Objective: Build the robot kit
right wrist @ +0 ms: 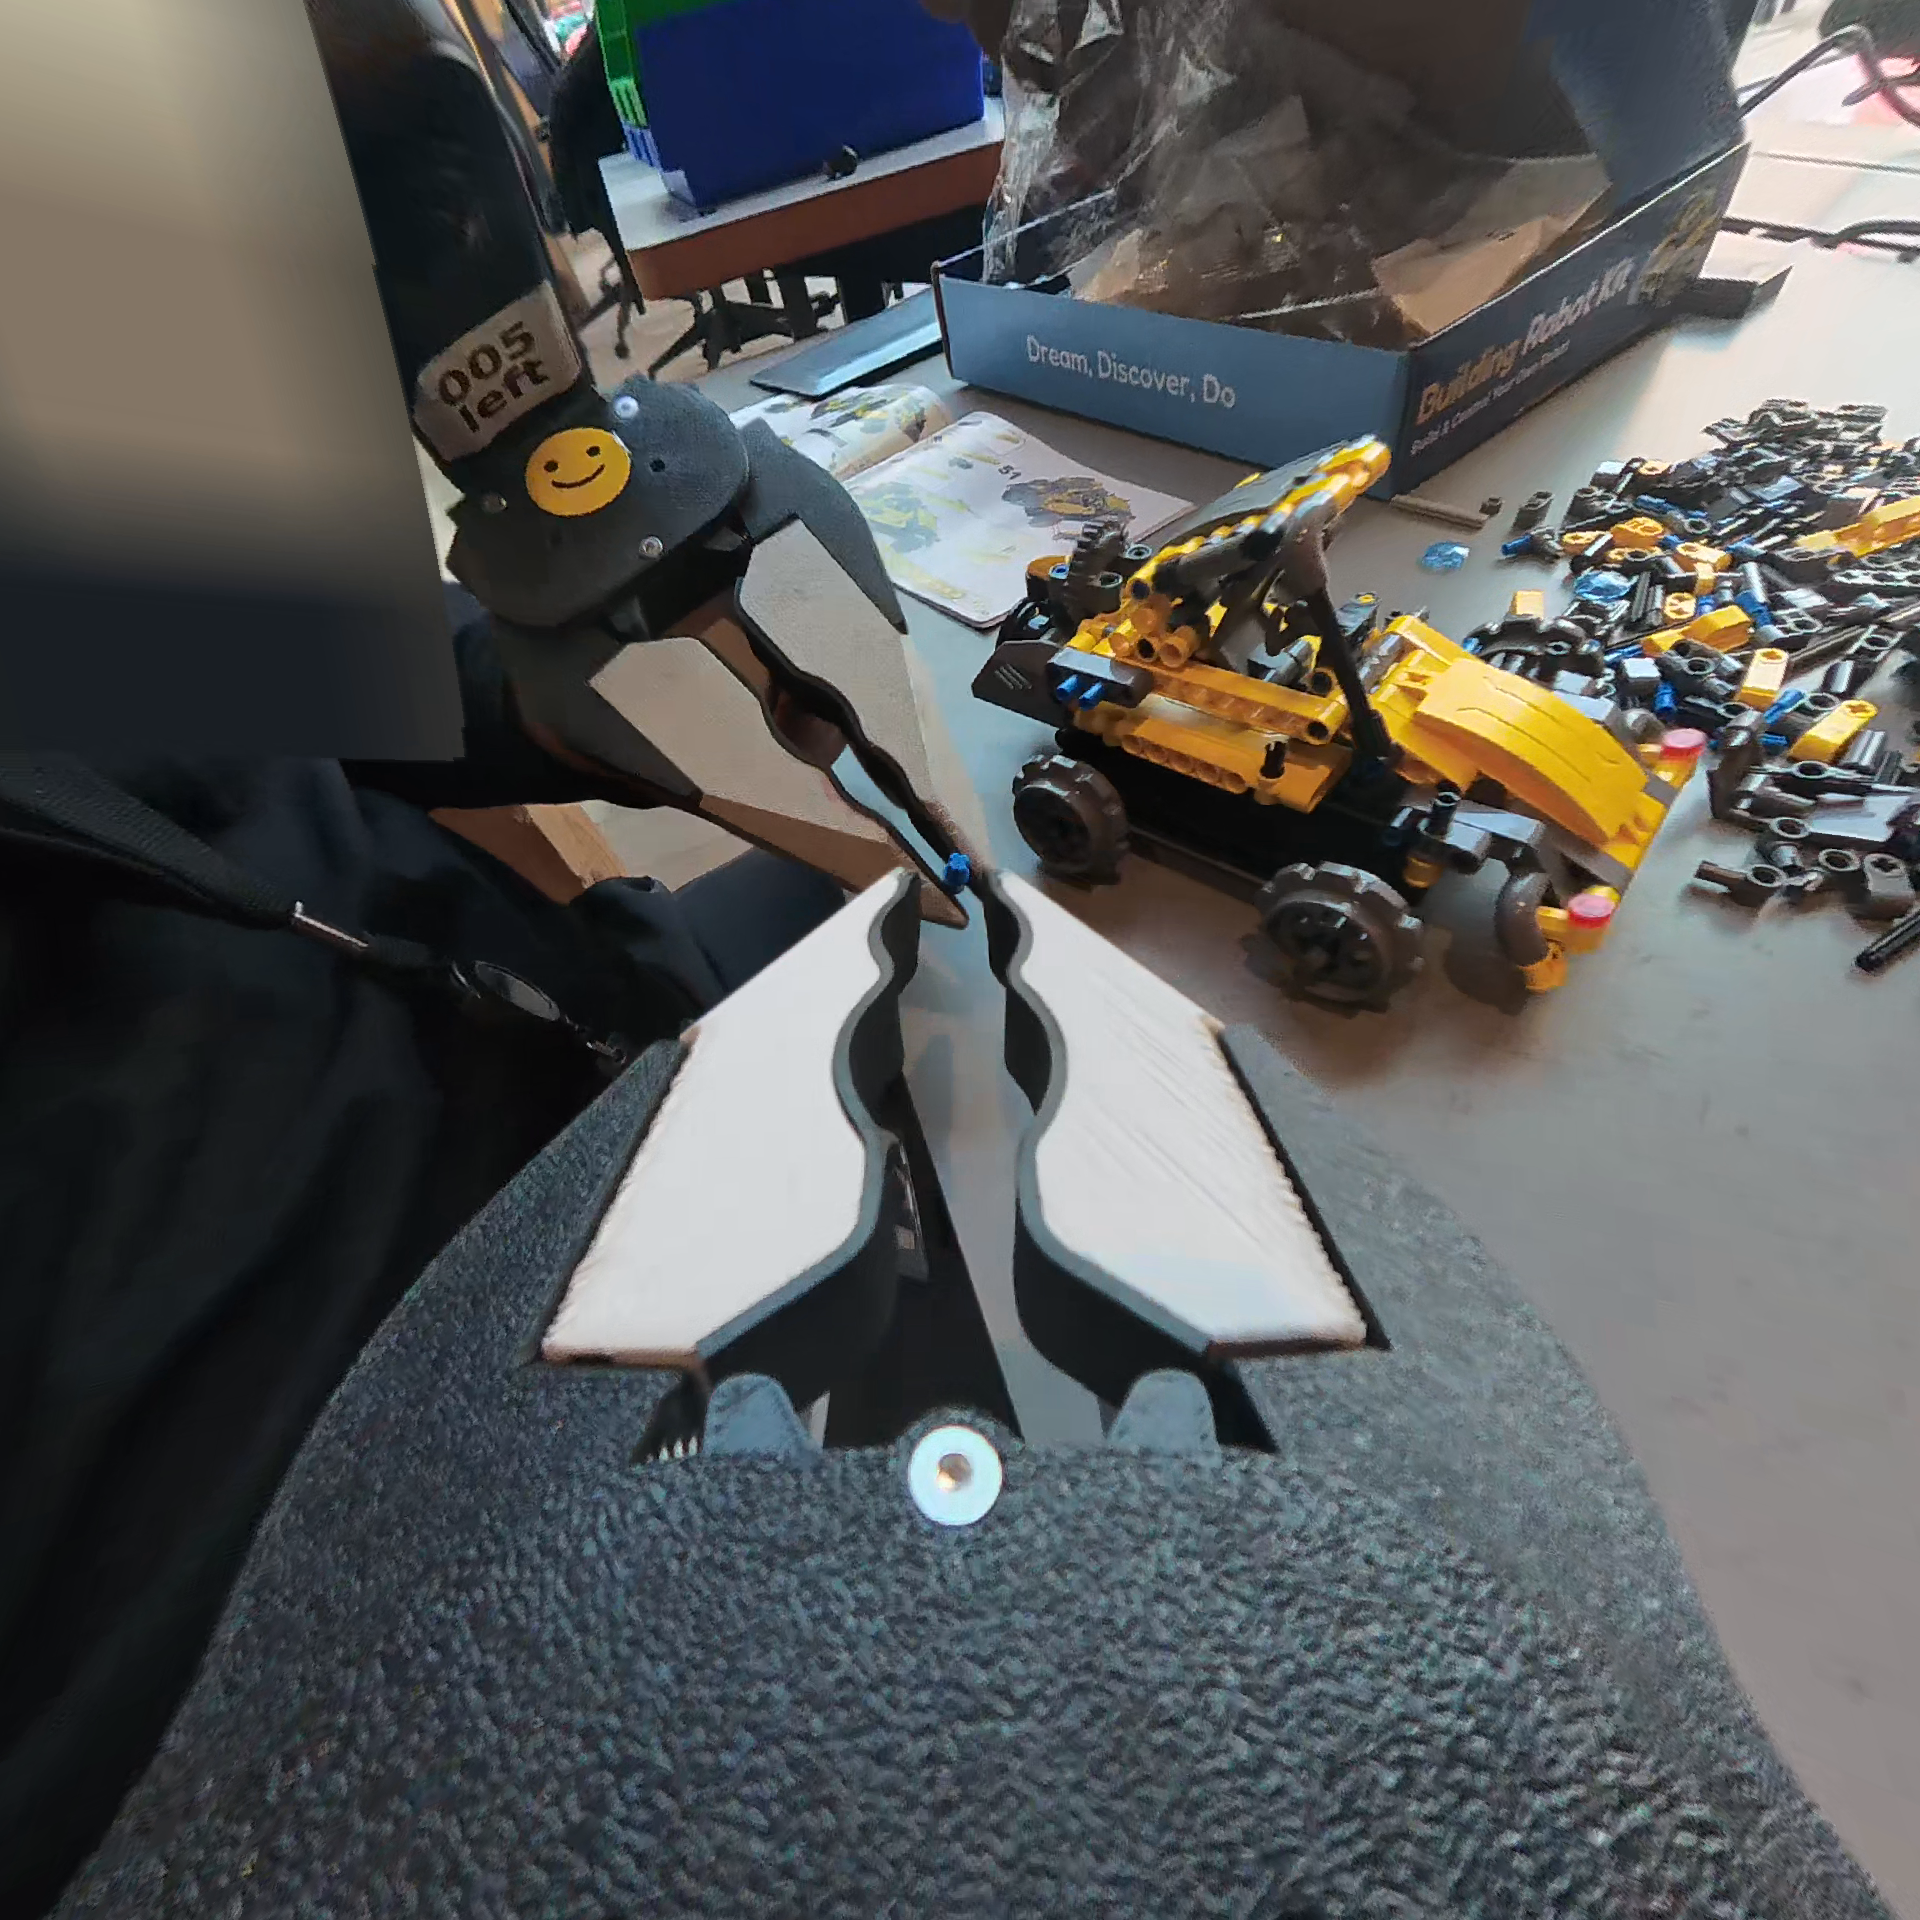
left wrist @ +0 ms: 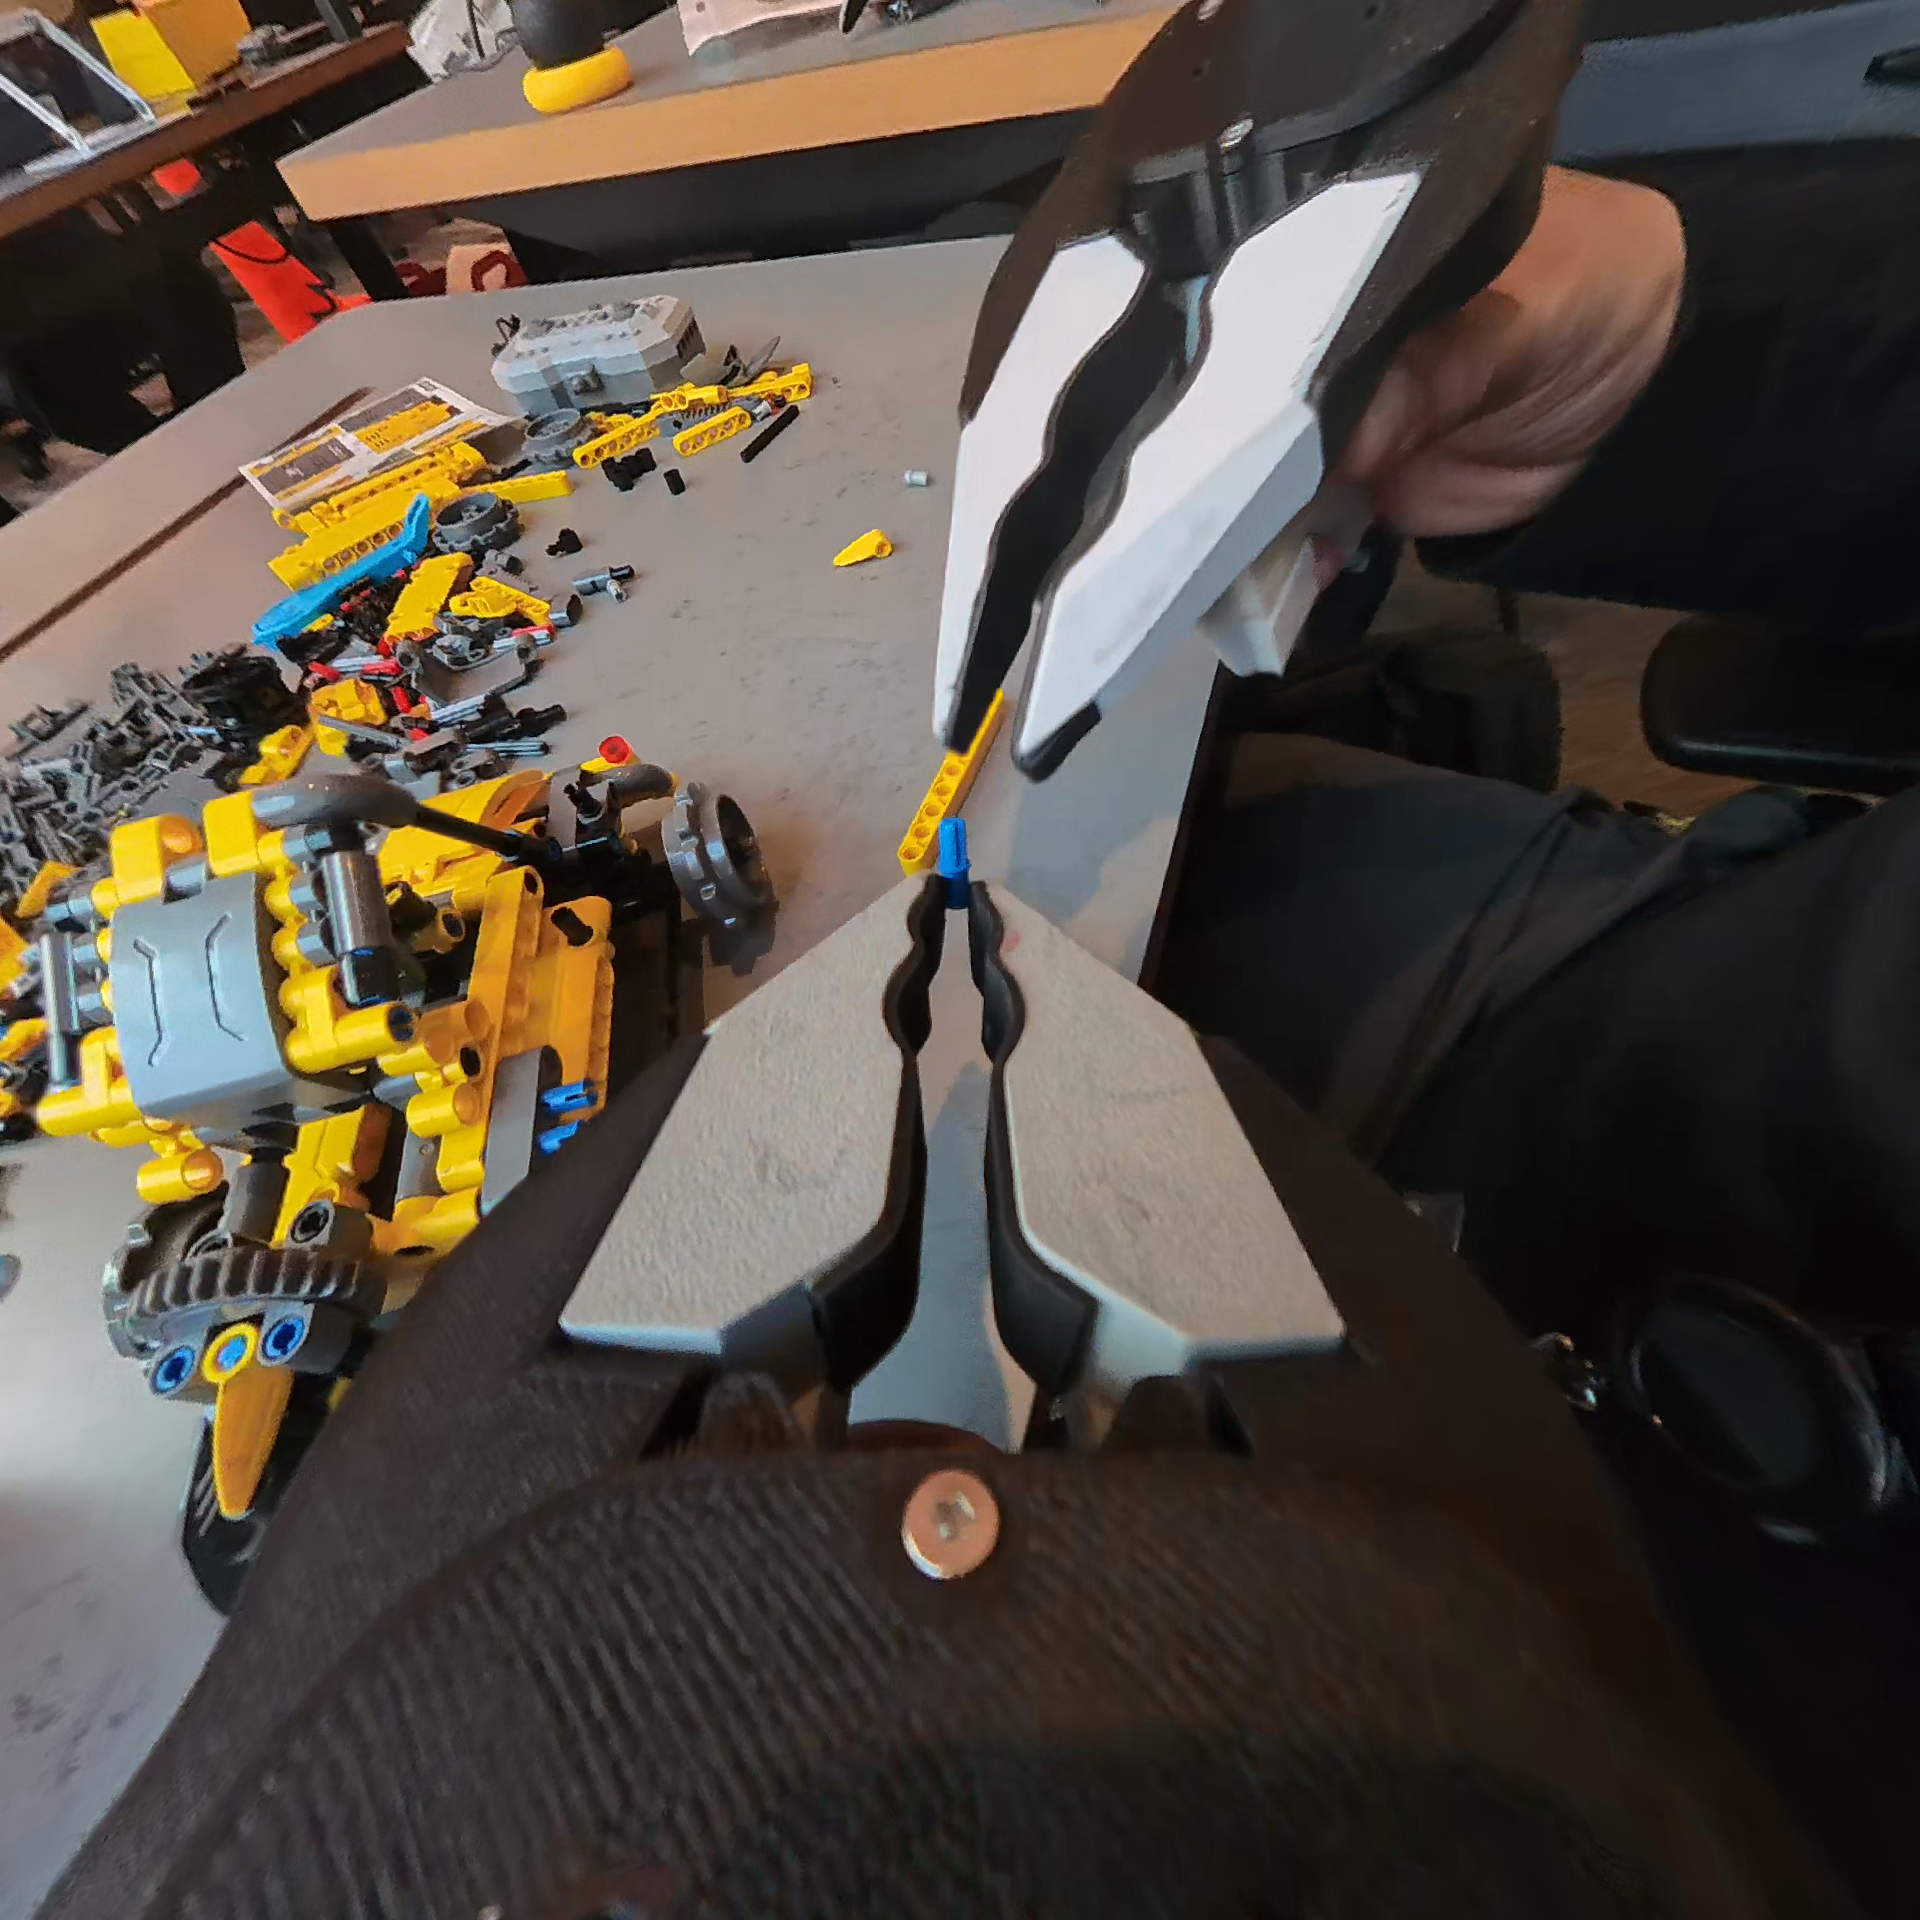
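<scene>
My left gripper [left wrist: 951, 899] is shut on a small blue pin [left wrist: 951, 844], which sticks out past its tips. The pin's end is right beside the near end of a yellow holed beam [left wrist: 940, 805] by the table's edge. My right gripper [left wrist: 992, 748] comes down from the upper right, jaws slightly apart, with the beam's far end at its tips. I cannot tell whether it touches the beam. In the right wrist view my right gripper [right wrist: 951, 888] shows a narrow gap, the left gripper [right wrist: 951, 896] and the pin [right wrist: 954, 869] are just ahead, and the beam is hidden.
A half-built yellow and grey vehicle [left wrist: 343, 1018] [right wrist: 1330, 727] stands on the grey table [left wrist: 748, 644]. Loose parts lie in a pile [left wrist: 416, 582] [right wrist: 1766, 644]. A blue box [right wrist: 1195, 384] and an open booklet [right wrist: 997, 499] lie behind. The person's dark clothing is beyond the edge. Both grippers' tips are close together, under 4 cm apart.
</scene>
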